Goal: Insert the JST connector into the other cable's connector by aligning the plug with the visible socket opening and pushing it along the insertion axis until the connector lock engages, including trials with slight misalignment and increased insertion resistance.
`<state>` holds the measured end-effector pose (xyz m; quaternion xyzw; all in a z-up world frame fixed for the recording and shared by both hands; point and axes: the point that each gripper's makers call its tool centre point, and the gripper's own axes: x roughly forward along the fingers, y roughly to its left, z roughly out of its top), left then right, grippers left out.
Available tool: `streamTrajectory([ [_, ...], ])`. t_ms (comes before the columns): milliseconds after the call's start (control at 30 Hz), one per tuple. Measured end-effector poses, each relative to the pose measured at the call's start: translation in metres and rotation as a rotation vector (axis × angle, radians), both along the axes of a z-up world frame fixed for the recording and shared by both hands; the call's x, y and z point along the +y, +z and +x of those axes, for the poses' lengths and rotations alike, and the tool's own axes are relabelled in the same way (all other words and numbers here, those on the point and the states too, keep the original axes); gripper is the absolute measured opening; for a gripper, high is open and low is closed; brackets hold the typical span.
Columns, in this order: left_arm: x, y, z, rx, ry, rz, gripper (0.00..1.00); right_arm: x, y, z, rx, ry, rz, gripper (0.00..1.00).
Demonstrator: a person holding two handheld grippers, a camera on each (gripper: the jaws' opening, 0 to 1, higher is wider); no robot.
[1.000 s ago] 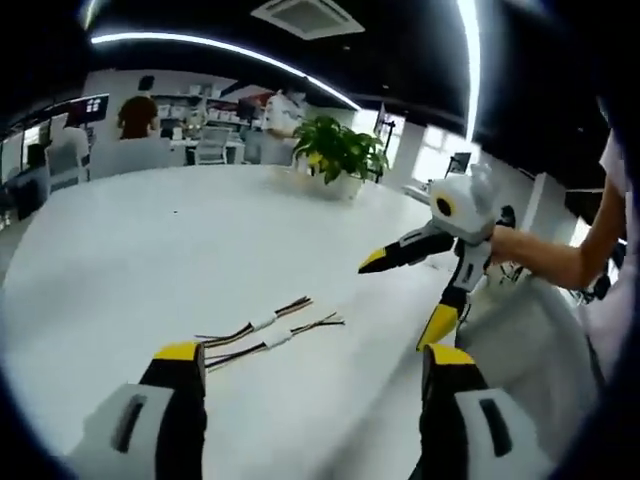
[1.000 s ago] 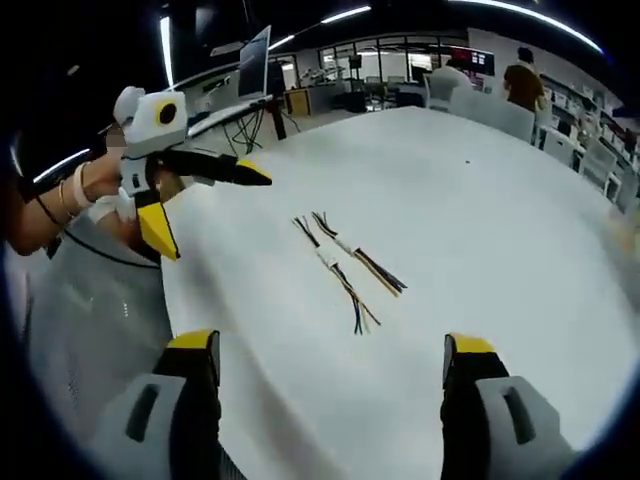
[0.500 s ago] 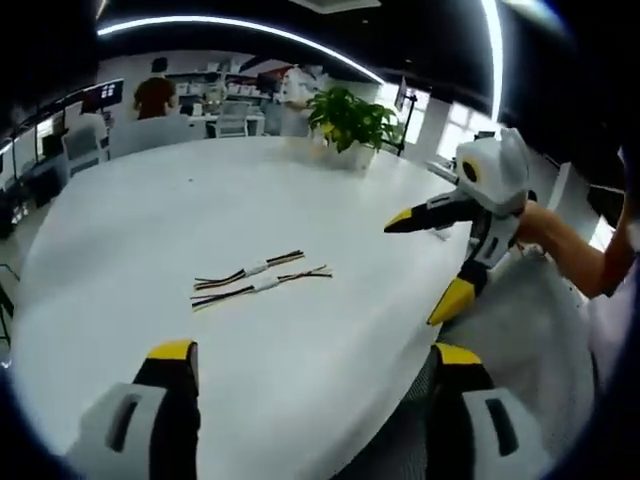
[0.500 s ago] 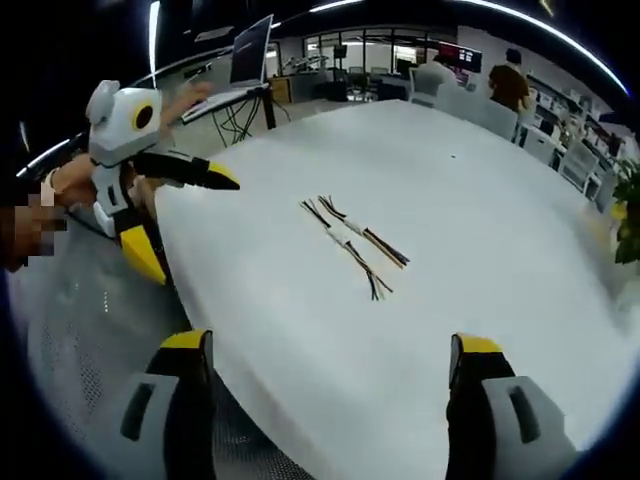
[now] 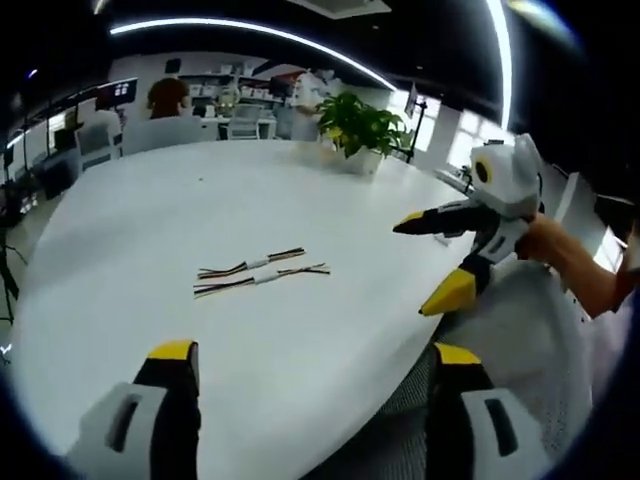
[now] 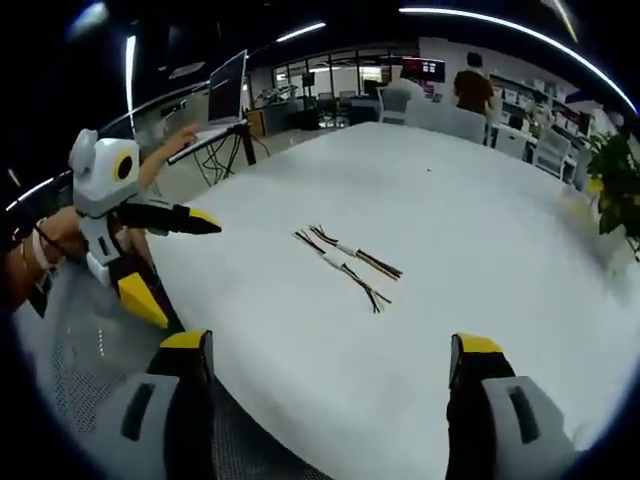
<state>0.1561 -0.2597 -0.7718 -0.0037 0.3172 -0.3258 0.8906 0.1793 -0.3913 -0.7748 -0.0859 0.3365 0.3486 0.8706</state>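
Note:
Two short cables with white JST connectors lie side by side on the white table: one cable (image 5: 251,266) (image 6: 356,256) and the other cable (image 5: 262,280) (image 6: 338,267), both with coloured wire ends. My left gripper (image 5: 312,354) is open over the table's near edge, well short of the cables, and comes into the right gripper view from the left (image 6: 172,252). My right gripper (image 6: 330,345) is open too, nothing between its jaws, and appears at the right of the left gripper view (image 5: 430,262), held by a hand.
The round white table (image 5: 200,200) spreads wide around the cables. A potted plant (image 5: 357,130) stands at its far side. Chairs, desks and a seated person (image 5: 166,98) are beyond. A laptop (image 6: 226,92) sits past the table's edge.
Both grippers have drawn back from the table, so the cables look smaller and farther. The cables themselves lie as before. Both grippers stay open.

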Motion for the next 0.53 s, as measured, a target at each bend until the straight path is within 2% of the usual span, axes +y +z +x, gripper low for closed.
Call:
streamTrajectory([
  [233,0.003,-0.002,-0.005,0.026,-0.002,0.044,0.9,-0.008,0.004,-0.009,0.012,-0.023,-0.019,0.97],
  [367,0.005,0.003,-0.007,0.027,0.03,0.025,0.88,-0.013,0.006,-0.012,-0.001,-0.041,-0.027,0.97],
  [467,0.007,0.01,-0.008,0.038,0.07,0.006,0.88,-0.016,0.012,-0.018,0.018,-0.059,-0.026,0.96],
  [533,0.01,0.016,-0.004,0.005,0.092,-0.002,0.88,-0.017,0.02,-0.018,-0.009,-0.065,-0.003,0.96],
])
